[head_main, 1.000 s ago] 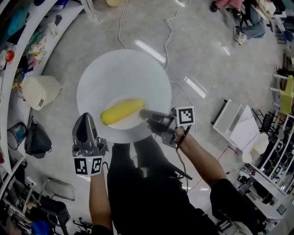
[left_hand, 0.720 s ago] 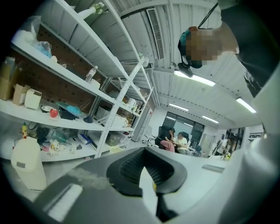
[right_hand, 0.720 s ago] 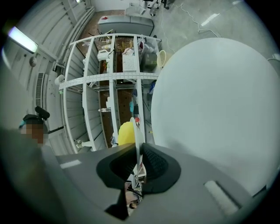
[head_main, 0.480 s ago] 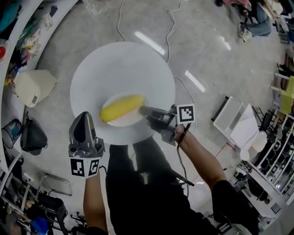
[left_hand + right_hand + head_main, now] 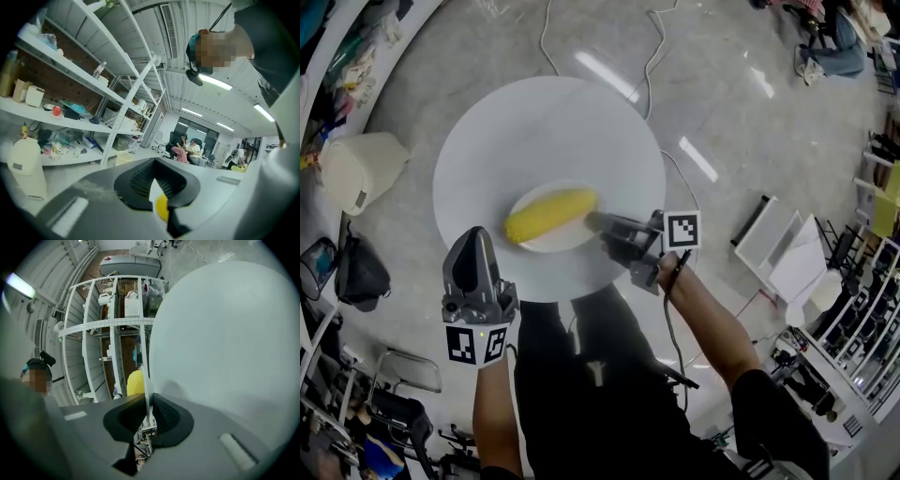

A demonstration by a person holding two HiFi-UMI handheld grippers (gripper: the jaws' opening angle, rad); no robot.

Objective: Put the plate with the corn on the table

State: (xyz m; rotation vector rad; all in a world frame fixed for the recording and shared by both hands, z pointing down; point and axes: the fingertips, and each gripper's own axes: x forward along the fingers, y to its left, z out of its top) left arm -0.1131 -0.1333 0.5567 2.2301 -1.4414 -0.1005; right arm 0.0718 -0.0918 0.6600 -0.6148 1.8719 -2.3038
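Risks tipping the plate (image 5: 553, 242) toward its unsupported left side, being gripped at the right rim only. Could send the corn (image 5: 551, 214) rolling off onto the round white table (image 5: 516, 122) or past its near edge. Could also land hard if let go before lying flat.

Pinches that rim with the right tongs (image 5: 589, 222), closed firmly on the thin edge. Holds the left tongs (image 5: 473, 236) all but closed, seemingly on nothing, near and left of the plate and apart from it.

Carries one yellow corn lying crosswise, nothing else. Sits over the table's middle. Cannot tell whether touching.
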